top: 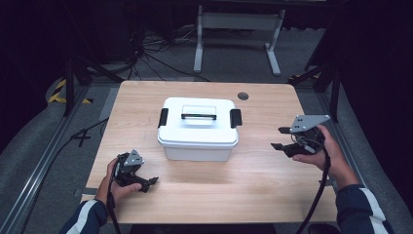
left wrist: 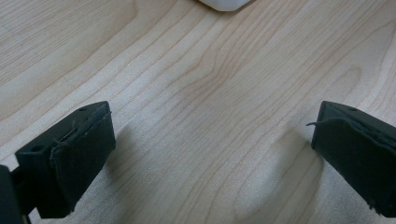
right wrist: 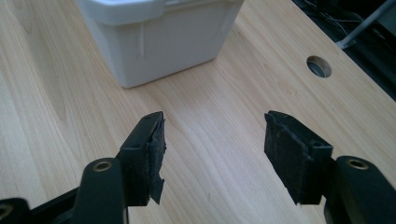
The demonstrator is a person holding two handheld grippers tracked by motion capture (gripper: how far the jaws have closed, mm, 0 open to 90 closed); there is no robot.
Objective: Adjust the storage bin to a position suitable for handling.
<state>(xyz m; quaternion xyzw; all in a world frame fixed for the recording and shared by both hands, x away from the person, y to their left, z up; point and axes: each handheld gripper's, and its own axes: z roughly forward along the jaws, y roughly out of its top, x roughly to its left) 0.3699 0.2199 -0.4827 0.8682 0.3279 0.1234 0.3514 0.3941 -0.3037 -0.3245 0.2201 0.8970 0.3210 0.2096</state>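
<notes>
A white plastic box with a closed lid, a black-edged top handle and two black side latches stands in the middle of the wooden table. My left gripper rests low at the front left, open, its jaws empty and pointing toward the box's near left corner. My right gripper is held above the table to the right of the box, open and empty. The box's side wall lies ahead of its jaws in the right gripper view.
A round cable hole sits in the table's far right part, also seen as the hole in the right gripper view. Beyond the table stand a white frame and floor cables. Bare wood surrounds the box.
</notes>
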